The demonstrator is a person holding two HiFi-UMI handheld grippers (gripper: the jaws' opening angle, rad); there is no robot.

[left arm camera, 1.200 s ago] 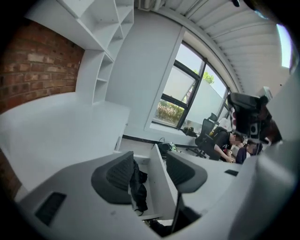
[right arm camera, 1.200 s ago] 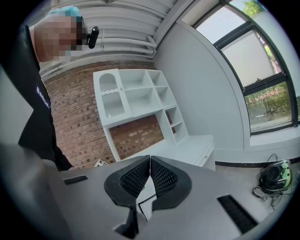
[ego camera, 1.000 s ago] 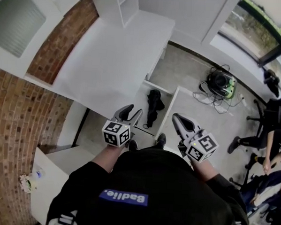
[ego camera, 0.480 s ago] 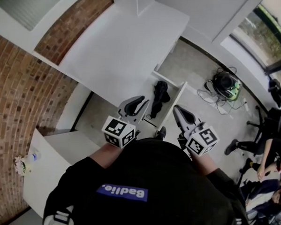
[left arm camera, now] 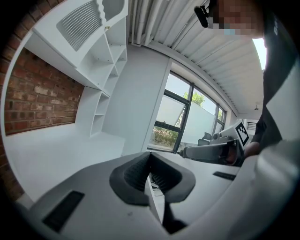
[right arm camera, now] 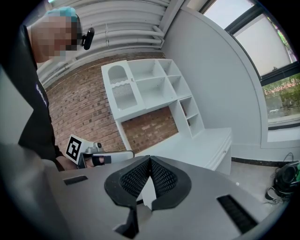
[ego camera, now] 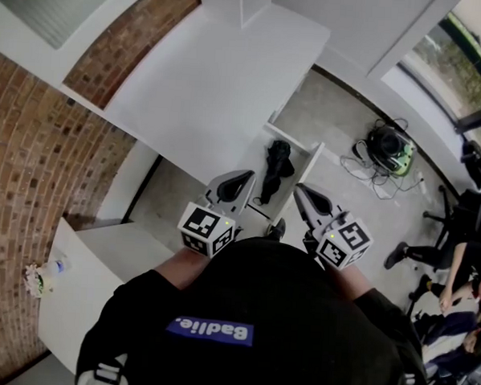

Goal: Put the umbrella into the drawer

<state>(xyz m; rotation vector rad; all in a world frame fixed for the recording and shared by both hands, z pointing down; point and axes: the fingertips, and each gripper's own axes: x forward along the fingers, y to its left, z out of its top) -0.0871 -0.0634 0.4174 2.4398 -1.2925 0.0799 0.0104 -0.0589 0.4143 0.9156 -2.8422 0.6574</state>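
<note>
Head view: the umbrella (ego camera: 275, 167), black and folded, lay inside the open white drawer (ego camera: 304, 176), at about 12 o'clock from both grippers and apart from them.
Left gripper: the left gripper (ego camera: 241, 178) had its jaws fully together with nothing between them; the left gripper view showed the ribbed pads (left arm camera: 140, 174) meeting at their tips over bare air.
Right gripper: the right gripper (ego camera: 299, 191) was likewise closed tip to tip and empty, hanging near the drawer's front at 1 o'clock of the left one.
Step in hand: the umbrella looked placed, so the likely remainder was pushing the drawer shut.
How to do it well: press closed jaw tips flat on the drawer front, near its middle, and push straight toward 12 o'clock so that it would not skew; first check that no part of the umbrella stood above the rim.
Edges: the desk (ego camera: 222, 82) edge overhung the drawer's far end at 11 o'clock; the drawer's right wall stood at 1 o'clock.
Open room: bare floor lay at 2 o'clock, but cables and a green device (ego camera: 383, 147) sat further out, and seated people (ego camera: 462, 264) were at 3 o'clock.
Left side: the brick wall (ego camera: 24, 176) was well apart at 9 o'clock.
</note>
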